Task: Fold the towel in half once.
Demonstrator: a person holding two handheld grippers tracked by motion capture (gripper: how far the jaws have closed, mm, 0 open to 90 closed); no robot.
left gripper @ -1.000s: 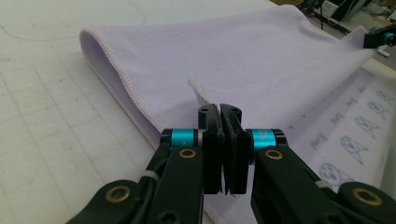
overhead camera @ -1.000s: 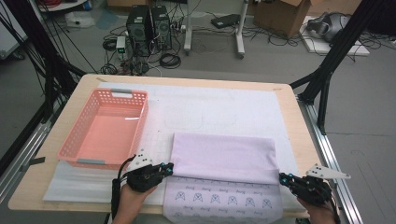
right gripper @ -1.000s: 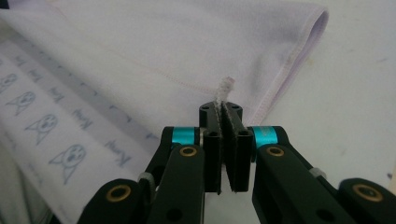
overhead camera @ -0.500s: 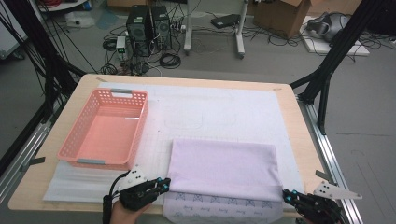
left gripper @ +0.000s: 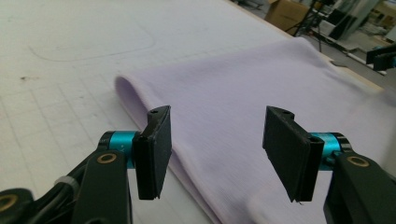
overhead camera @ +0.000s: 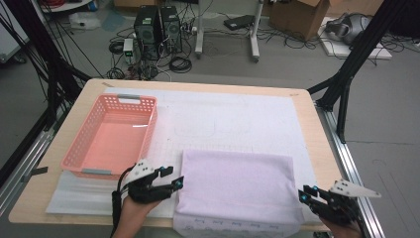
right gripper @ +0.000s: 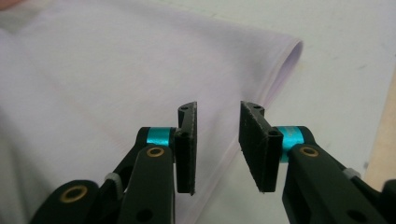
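Cloth folded flat across the counter

Jaws of the left gripper (overhead camera: 173,181) had just been opening, empty, beside the lavender cloth (overhead camera: 237,186), whose long axis ran left to right near the counter's (overhead camera: 317,144) front edge. The right gripper (overhead camera: 303,194) had parted narrowly, holding nothing.

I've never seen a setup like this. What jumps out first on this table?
A folded lilac cloth lies at the table's near edge, on a white mat. A black hand-held gripper sits at each of its near corners, the left gripper and the right gripper; both have just been opening and now stand open, with no fabric pinched. A salmon-pink plastic basket stands empty at the left of the table.
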